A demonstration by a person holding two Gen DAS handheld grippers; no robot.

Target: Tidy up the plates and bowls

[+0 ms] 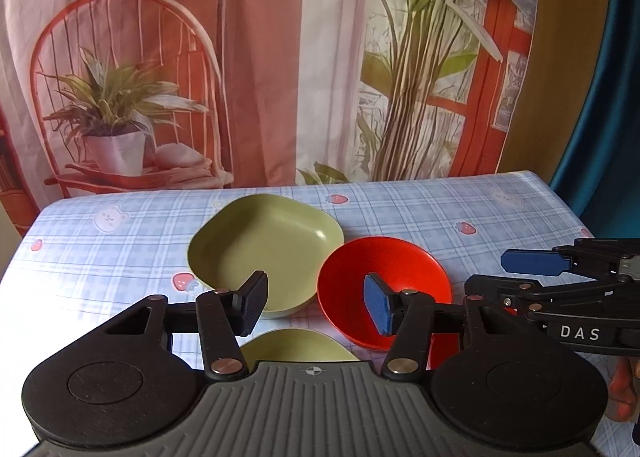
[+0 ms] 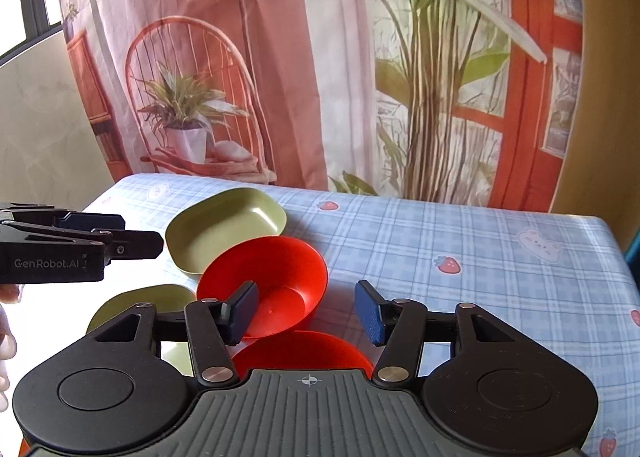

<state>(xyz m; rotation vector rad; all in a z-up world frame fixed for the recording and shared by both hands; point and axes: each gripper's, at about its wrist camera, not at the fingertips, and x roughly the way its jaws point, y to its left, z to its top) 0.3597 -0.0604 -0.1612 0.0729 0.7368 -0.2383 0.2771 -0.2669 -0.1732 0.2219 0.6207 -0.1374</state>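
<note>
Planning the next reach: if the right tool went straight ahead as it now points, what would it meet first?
Probably the red bowl: the right tool is open, its left finger already over the bowl's near rim. Depth is unclear, so it may pass above onto the checked tablecloth.

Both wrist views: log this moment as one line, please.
left gripper: open, empty | right gripper: open, empty | green bowl, red bowl: on table, untouched

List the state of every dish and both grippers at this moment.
green square bowl: upright on the table, empty.
red bowl: upright, empty, beside the green square bowl.
green plate: flat on the table, mostly hidden.
red plate: flat, partly hidden.
left gripper: open, holding nothing.
right gripper: open, holding nothing.
</note>
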